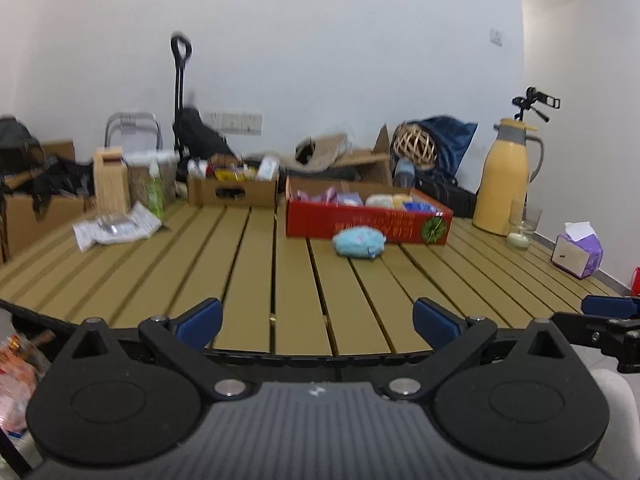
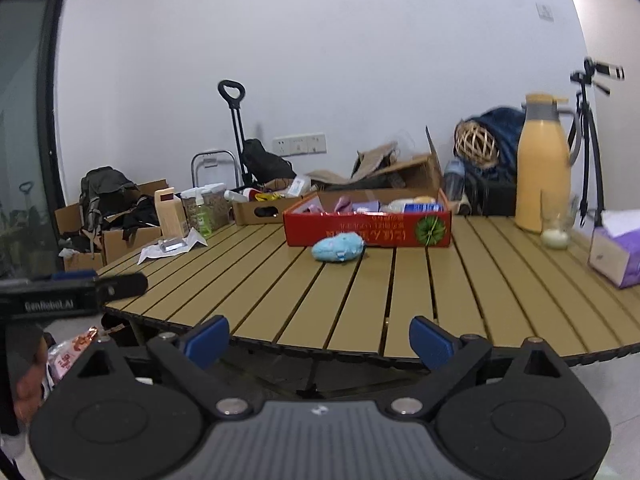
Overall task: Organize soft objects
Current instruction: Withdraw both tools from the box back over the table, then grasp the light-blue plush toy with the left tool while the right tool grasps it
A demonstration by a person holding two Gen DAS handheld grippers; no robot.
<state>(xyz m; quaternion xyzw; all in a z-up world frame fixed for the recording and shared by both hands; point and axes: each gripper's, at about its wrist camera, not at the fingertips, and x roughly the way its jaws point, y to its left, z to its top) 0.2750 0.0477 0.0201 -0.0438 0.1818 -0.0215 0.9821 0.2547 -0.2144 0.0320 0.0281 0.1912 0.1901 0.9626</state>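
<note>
- Left wrist view: my left gripper (image 1: 318, 322) sits back at the near edge of the worktop (image 1: 248, 280), its jaws spread wide with nothing between them.
- From here the blue soft toy (image 1: 359, 242) lies alone on the slats, just in front of the red box (image 1: 368, 224) and, as far as I can tell, touching or almost touching its front wall.
- The box already holds several soft packets, so I judge the toy to be the piece left to put away.
- One blue pad of the right gripper (image 1: 608, 306) shows at the right edge of this view, so the two tools are side by side and I must keep them from crossing.
- Right wrist view: my right gripper (image 2: 319, 340) also hangs at the near edge, jaws wide apart and empty.
- The soft toy (image 2: 338, 247) sits almost straight ahead of it, a little left of the box's middle, so I would reach with this hand.
- I would come in low along the slats, straddle the toy across its short side, and close gently, since it should squash.
- Then lift above the front wall of the red box (image 2: 368, 226) before moving over and letting go.
- The glass candle (image 2: 555, 236) and the yellow jug (image 2: 542, 168) stand well to the right, clear of that path.
</note>
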